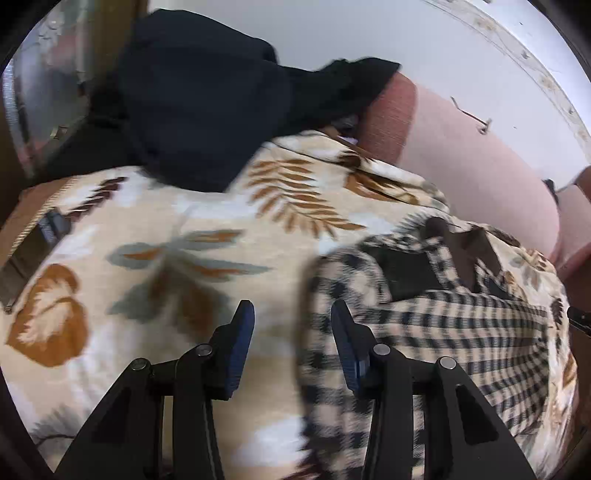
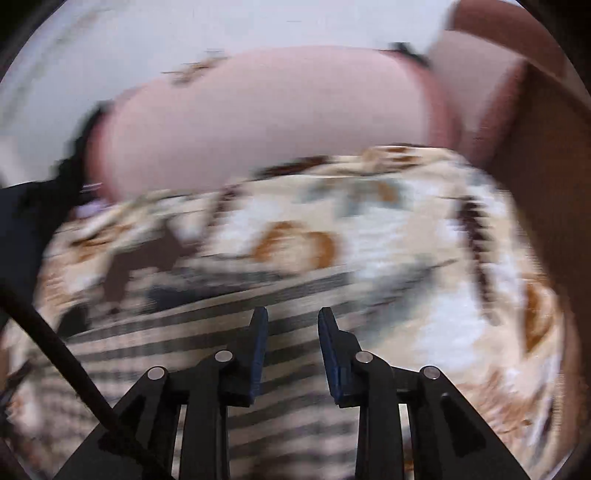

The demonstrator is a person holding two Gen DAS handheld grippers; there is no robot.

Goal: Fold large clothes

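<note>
My left gripper (image 1: 291,314) hangs over the bed with its blue pads parted and nothing between them; the leaf-print blanket (image 1: 155,229) shows through the gap. The checked garment (image 1: 443,332), cream with dark checks, lies crumpled on that blanket to the right of the left gripper, its near edge just beside the right-hand pad. There's a dark lining or collar patch showing in its upper folds. A pile of black clothing (image 1: 207,103) sits further back on the blanket, running toward a pink cushion or bolster (image 1: 480,155) against the white wall (image 1: 369,33).

My right gripper (image 2: 291,314) is also parted and empty, pads apart, pointing down over the checked garment (image 2: 288,369), which fills the lower left of that view. This view is heavily blurred. The leaf-print blanket (image 2: 424,258) spreads to the right and beyond, with the pink bolster (image 2: 258,110) behind it. A dark cable (image 2: 55,343) crosses the lower left corner. I can't tell whether either gripper touches the fabric.
</note>
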